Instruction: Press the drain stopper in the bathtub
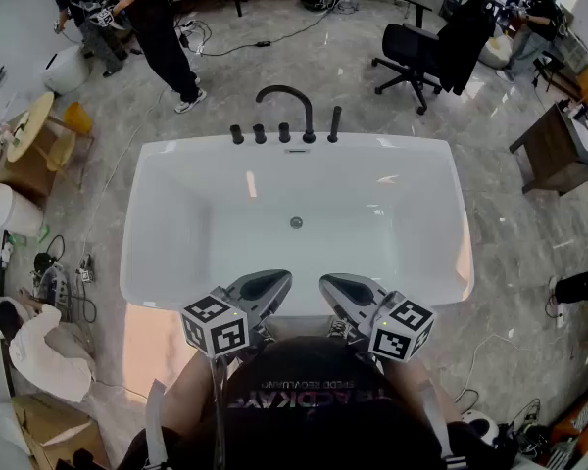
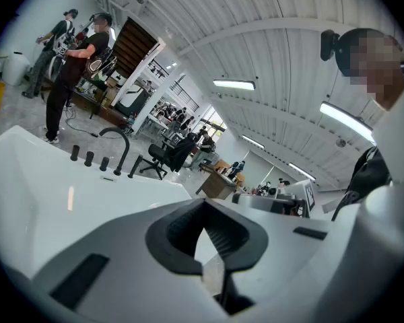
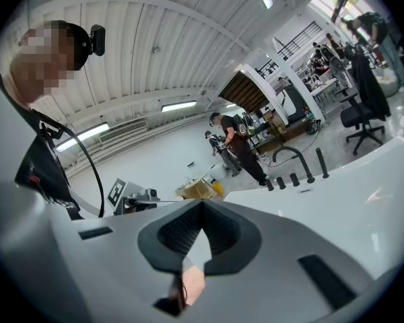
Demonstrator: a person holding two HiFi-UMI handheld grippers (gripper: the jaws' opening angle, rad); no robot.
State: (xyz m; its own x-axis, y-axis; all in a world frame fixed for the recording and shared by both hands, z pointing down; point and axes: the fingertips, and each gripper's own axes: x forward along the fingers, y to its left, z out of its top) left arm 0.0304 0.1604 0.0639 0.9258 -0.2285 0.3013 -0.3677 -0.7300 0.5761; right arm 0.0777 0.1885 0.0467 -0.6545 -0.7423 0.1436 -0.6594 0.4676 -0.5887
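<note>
A busy workshop with a grey marble floor [image 1: 529,253] is surrounding a white freestanding bathtub [image 1: 294,151], its black faucet [image 1: 288,100] standing on the far rim. The drain stopper [image 1: 296,222] is sitting as a small dark disc in the middle of the tub floor, well apart from both tools. The reach is looking like the main risk: the stopper is lying deep and far from the near rim, so a gripper coming down at a slant is likely to skid off the small cap on the slick enamel, or to press beside it and leave it unlatched. Leaning in could also be knocking a tool against the near rim. The left gripper [image 1: 277,282] and the right gripper [image 1: 331,285] are hovering side by side just above the near rim. Each is showing its ribbed jaws brought together at the tips, with nothing caught between them and touching nothing, which seems to suit a push with a blunt closed tip
</note>
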